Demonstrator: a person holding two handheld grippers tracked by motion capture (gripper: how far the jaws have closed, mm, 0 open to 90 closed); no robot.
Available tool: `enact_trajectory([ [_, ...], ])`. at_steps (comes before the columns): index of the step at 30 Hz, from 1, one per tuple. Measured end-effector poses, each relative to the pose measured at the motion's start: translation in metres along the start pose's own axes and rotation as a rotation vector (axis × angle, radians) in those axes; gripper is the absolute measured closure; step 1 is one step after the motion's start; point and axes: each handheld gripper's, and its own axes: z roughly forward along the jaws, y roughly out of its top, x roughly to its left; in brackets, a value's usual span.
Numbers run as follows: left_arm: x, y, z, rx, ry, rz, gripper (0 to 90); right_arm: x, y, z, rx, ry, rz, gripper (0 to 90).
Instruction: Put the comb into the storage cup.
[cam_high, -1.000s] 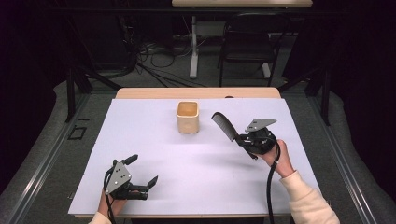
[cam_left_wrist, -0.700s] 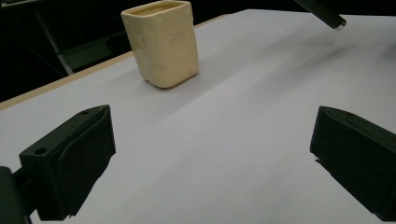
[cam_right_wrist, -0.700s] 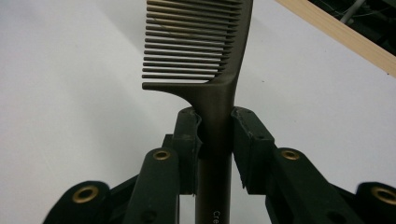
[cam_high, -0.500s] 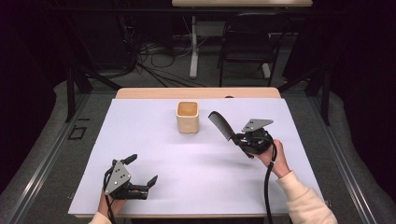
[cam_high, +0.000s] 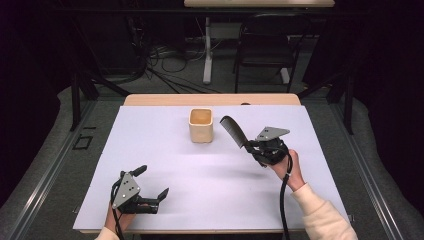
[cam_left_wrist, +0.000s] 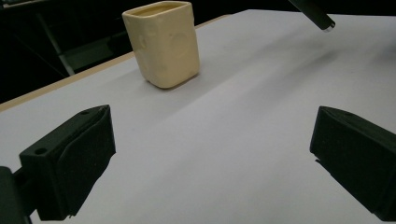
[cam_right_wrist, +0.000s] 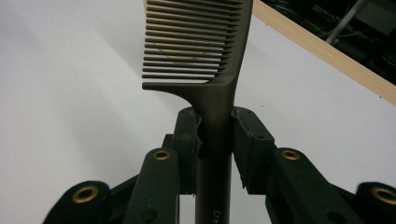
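Gripping a dark comb (cam_high: 233, 130) by its handle, the right claw (cam_high: 248, 146) hangs above the right half of the counter (cam_high: 150, 145), its jaws pressed against both sides of the handle just below the teeth. In the right gripper view the comb (cam_right_wrist: 205, 51) rises straight up from between the pads, teeth pointing to that view's left, with a few pale letters printed low on the handle (too cut off to read). From the high view the comb slants up and away toward the back left, its tip near the cream cup (cam_high: 201, 125) but apart from it.

That cup stands upright on the white sheet toward the rear middle of the counter, squarish with rounded corners, and what it holds cannot be made out. In the left gripper view the cup (cam_left_wrist: 162, 43) sits ahead and to the left, with the comb's end (cam_left_wrist: 314, 12) showing at the top right.

The left claw (cam_high: 152, 186) rests low at the front left of the counter, jaws spread wide with nothing between them.
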Motion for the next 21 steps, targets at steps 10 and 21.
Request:
enact_trajectory([
  [10,0.0,0.0,0.0,0.0,-0.002,0.0,0.1,0.003,0.005,0.005,-0.038,-0.018,-0.003,71.9],
  [21,0.0,0.0,0.0,-0.006,-0.002,-0.002,0.1,0.003,0.012,0.011,-0.08,-0.036,0.005,71.9],
])
